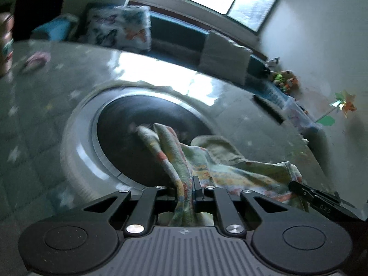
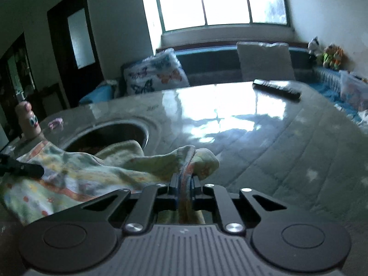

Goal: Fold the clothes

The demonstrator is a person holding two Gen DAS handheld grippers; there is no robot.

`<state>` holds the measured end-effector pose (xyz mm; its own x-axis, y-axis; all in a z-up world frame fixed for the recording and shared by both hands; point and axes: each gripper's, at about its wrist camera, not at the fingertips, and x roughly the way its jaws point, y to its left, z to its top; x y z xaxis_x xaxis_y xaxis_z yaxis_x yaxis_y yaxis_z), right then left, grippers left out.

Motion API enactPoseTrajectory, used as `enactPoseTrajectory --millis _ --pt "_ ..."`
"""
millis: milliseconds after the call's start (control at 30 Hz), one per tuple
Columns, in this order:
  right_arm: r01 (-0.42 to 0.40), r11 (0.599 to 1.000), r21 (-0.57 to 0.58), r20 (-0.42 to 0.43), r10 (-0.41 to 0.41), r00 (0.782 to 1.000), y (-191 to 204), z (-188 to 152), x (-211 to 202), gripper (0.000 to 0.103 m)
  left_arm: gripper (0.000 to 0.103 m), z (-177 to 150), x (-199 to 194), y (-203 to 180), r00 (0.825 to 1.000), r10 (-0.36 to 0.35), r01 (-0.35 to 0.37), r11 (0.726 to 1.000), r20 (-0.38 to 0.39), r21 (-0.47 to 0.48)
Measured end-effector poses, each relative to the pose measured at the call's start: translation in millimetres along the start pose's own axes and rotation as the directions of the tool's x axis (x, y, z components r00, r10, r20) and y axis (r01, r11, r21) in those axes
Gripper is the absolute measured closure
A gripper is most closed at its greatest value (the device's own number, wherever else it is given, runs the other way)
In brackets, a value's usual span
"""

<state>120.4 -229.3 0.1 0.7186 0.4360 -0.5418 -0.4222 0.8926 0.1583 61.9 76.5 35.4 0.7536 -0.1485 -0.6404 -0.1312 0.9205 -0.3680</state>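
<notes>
There's the patterned cloth (image 1: 230,161), pastel and rumpled, draped over the grey table (image 1: 46,115) and spilling onto its dark round inset (image 1: 138,126). The left gripper (image 1: 187,191) is pinched tight on one bunched edge; the right gripper (image 2: 184,184) has clamped another fold, both angled downward. A remote control (image 2: 276,87) lies on the glossy top. Behind it, a butterfly cushion (image 2: 154,76), a teal bench (image 2: 207,62), soft toys (image 2: 331,55), bright window (image 2: 218,0). The right gripper's finger bears small writing, too blurred to read.
</notes>
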Motion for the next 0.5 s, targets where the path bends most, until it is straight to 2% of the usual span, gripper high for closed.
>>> enactPoseTrajectory --millis 233,500 --pt "0.108 0.994 -0.008 0.077 -0.107 0.991 -32.9 23.6 -30.8 0.096 0.092 17.9 28.2 -62.1 0.998 -0.062 0.061 0.992 0.003 0.107" --pt "0.25 0.968 -0.011 0.111 -0.248 0.963 -79.0 43.7 -43.2 0.096 0.092 31.6 75.5 -129.3 0.994 -0.112 0.114 0.973 -0.021 0.201"
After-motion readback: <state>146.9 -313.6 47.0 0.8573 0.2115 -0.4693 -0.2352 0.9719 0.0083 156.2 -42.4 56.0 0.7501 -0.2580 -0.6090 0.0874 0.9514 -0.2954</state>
